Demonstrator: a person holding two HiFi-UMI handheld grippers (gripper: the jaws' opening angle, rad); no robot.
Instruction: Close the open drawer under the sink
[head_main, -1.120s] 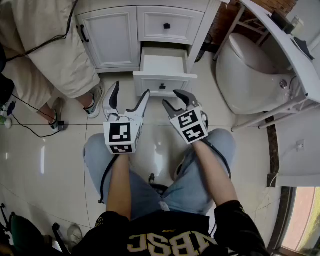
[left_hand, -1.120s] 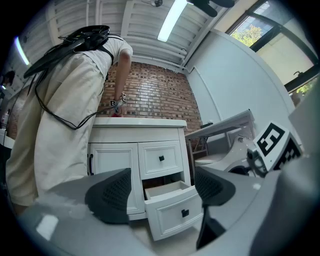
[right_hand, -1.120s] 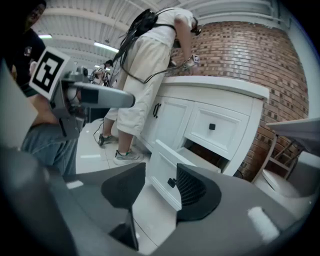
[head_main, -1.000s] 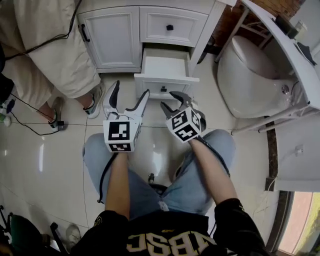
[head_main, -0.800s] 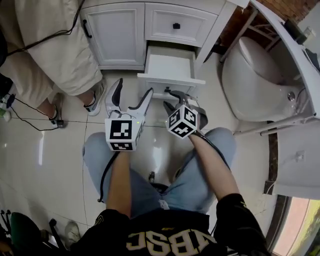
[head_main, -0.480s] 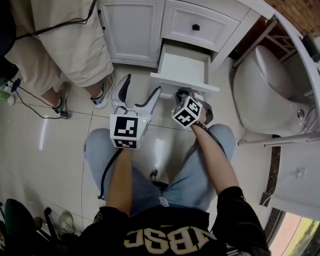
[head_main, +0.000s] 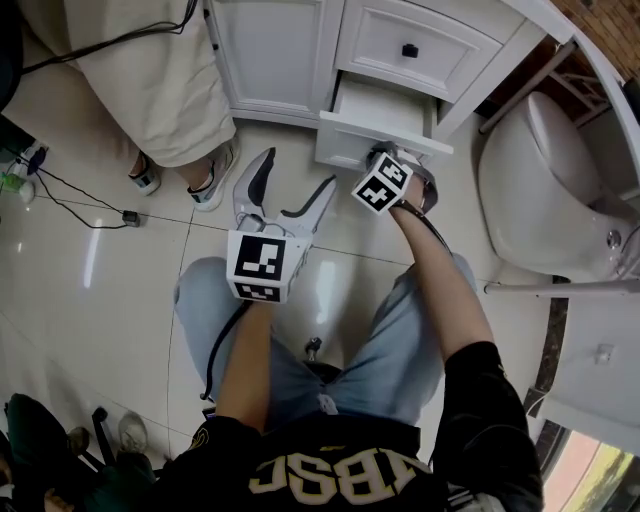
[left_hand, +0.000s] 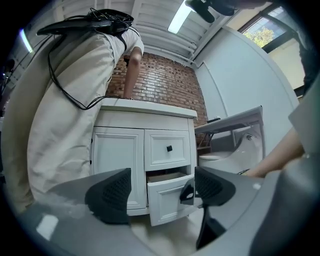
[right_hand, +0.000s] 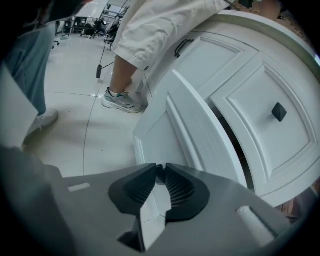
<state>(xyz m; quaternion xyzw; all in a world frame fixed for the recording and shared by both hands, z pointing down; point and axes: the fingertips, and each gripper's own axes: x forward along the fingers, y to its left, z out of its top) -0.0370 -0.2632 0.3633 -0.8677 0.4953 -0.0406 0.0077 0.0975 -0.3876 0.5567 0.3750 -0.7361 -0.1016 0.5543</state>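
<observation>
Two drawers sit in the vanity (head_main: 270, 50), and only the head view looks down into the lower drawer (head_main: 385, 105), pulled partway out at one o'clock; the left gripper view shows its white panelled front from the side. Only the right gripper view shows the right gripper (head_main: 377, 155) with jaws closed together at that front. One upper drawer (head_main: 450, 55), black-knobbed, is shut at twelve o'clock of it. The left gripper (head_main: 296, 170), at seven o'clock, gapes wide and empty.
</observation>
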